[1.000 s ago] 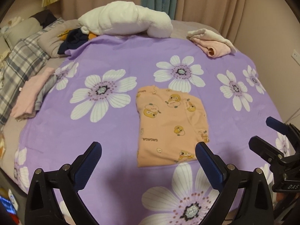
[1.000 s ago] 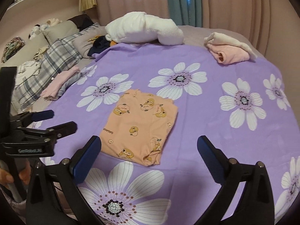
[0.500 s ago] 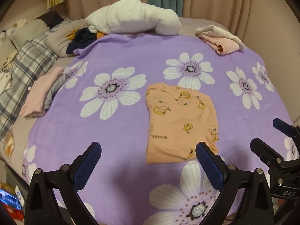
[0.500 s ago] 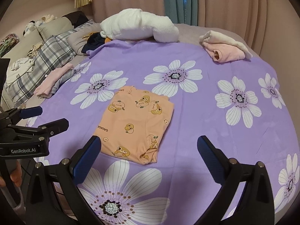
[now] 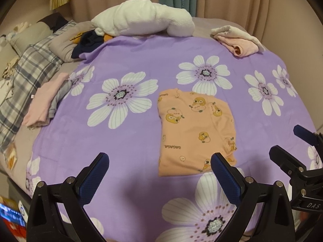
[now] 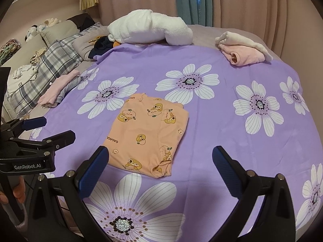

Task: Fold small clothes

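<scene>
Orange duck-print garment lies folded on floral sheet; left gripper and right gripper spread, empty; next, likely set aside

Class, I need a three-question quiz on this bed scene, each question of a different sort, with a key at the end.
1. True or false: the orange garment lies folded flat on the purple sheet, with neither gripper touching it.
2. Multiple choice: the left gripper and the right gripper are A) both shut, B) both open, C) one open and one shut.
3. Fill in: at the sheet's far right corner lies a small pile of cream and ____ clothes.

Key: 1 true; 2 B; 3 pink.
</scene>
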Motion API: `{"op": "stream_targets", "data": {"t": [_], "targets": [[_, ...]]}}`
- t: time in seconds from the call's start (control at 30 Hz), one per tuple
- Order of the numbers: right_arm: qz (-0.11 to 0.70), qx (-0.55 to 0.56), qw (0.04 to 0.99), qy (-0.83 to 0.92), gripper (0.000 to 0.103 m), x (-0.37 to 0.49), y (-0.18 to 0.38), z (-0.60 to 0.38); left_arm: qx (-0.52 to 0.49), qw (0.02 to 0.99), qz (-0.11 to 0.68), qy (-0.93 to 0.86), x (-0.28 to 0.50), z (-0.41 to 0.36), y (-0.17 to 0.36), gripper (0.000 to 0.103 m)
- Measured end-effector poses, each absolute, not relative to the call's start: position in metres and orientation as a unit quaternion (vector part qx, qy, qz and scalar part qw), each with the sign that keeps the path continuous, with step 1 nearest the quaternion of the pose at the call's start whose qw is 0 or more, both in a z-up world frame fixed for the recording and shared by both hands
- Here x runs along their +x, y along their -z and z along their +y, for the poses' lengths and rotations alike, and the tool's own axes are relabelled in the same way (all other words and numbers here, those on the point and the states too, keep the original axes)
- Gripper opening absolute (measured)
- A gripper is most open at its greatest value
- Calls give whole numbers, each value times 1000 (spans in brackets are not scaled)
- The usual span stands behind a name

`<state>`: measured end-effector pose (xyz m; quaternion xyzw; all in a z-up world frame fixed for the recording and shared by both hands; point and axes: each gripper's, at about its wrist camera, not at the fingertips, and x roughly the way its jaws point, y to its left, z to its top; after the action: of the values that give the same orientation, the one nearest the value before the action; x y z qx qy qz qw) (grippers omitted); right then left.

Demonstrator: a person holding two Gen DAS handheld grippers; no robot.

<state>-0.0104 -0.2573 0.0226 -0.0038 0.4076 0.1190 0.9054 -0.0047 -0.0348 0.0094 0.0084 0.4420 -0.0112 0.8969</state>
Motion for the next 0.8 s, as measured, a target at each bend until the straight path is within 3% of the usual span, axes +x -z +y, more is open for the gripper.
{"op": "stream_targets", "data": {"t": [0.8], "targets": [[410,4,904,-119,103,-5,-21,-254,9,896,443,11,-3,-35,-9,100]]}}
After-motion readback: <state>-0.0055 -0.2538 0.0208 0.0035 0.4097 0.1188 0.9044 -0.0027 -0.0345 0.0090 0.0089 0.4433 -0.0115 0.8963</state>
